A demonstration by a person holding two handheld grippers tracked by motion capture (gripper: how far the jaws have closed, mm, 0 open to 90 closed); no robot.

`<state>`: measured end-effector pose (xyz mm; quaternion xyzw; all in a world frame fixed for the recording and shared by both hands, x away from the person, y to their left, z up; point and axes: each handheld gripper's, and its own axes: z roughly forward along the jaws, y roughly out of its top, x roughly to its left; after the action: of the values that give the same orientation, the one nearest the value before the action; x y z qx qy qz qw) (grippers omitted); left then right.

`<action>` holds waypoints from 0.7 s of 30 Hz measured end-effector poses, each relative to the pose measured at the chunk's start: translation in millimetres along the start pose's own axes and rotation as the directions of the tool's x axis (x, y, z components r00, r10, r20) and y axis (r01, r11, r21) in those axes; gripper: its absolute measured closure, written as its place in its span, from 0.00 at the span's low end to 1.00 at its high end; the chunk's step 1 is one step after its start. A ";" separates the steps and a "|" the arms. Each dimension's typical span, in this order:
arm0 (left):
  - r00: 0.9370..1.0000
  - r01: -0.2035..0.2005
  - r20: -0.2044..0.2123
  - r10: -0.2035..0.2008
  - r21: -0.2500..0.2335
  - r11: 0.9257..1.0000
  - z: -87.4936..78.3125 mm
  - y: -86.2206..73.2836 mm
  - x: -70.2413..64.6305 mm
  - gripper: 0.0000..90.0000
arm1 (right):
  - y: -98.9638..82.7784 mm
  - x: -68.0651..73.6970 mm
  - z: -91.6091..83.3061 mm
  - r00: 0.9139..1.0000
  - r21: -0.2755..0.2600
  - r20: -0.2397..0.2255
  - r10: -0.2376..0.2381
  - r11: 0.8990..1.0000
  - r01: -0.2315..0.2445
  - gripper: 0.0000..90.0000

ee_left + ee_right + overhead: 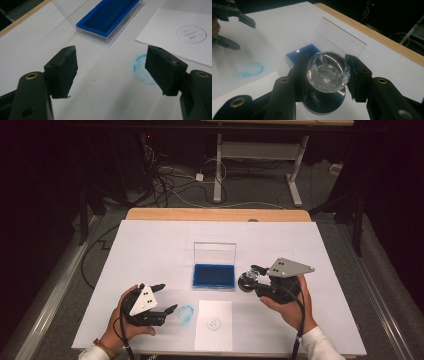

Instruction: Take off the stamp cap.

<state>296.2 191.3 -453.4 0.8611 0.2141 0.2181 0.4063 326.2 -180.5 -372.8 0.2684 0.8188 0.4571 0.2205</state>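
My right gripper [251,279] [327,58] is shut on a stamp [246,281] [328,75] with a clear faceted knob and a round dark base, held just right of the ink pad. The blue ink pad [214,275] [107,17] [298,53] lies in a clear case with its lid [215,253] [337,37] standing up. In front of it lies a white paper slip [214,335] [162,32] bearing a round blue stamp mark [213,323] [191,34]. My left gripper [167,297] [111,50] stands open with nothing between its jaws, left of a blue smudge ring [185,313] [141,68] [252,69].
A white sheet [150,250] covers the table, with a wooden edge [215,214] showing at the far side. Beyond the table are floor cables [165,180] and the legs of another desk [218,170].
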 end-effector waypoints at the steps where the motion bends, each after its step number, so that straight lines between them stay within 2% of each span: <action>1: 1.000 -0.008 0.005 0.008 -0.003 1.000 3.1 3.1 -2.6 0.28 | 2.1 3.3 2.4 1.000 -0.004 -0.007 -0.004 1.000 0.004 0.64; 2: 1.000 -0.008 0.005 0.008 -0.003 1.000 3.1 3.1 -2.6 0.28 | 3.9 6.6 4.9 1.000 -0.011 -0.018 -0.002 1.000 0.002 0.64; 3: 0.999 -0.017 0.030 0.018 -0.010 1.000 9.5 9.3 -8.1 0.28 | 5.7 9.8 7.4 1.000 -0.018 -0.029 -0.003 1.000 0.002 0.64; 5: 0.999 -0.020 0.037 0.020 -0.017 1.000 12.9 12.3 -11.1 0.28 | 8.9 16.6 12.7 0.999 -0.026 -0.055 -0.001 1.000 -0.001 0.64; 6: 0.999 -0.022 0.048 0.023 -0.020 1.000 16.0 15.4 -13.6 0.28 | 8.9 16.6 12.7 0.999 -0.026 -0.055 -0.001 1.000 -0.001 0.64; 7: 0.997 -0.015 0.071 0.017 -0.032 0.999 21.8 21.2 -17.6 0.28 | 11.4 23.6 18.2 0.997 -0.036 -0.079 0.000 0.999 -0.002 0.64; 12: 0.994 0.008 0.107 -0.001 -0.056 0.998 31.3 30.9 -23.3 0.28 | 15.2 37.6 28.3 0.992 -0.047 -0.126 0.002 0.999 -0.008 0.64; 13: 0.993 0.007 0.120 0.001 -0.063 0.998 35.2 35.2 -26.1 0.28 | 16.9 44.2 32.9 0.989 -0.051 -0.148 0.006 0.999 -0.014 0.64; 21: 0.990 0.004 0.137 0.007 -0.078 0.997 46.3 44.0 -33.6 0.28 | 19.7 61.4 42.1 0.980 -0.052 -0.196 -0.013 0.999 0.003 0.64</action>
<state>302.7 119.4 -451.9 0.8577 0.1761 0.1668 0.4533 309.9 -105.9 -383.3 0.2129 0.8256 0.5014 0.1473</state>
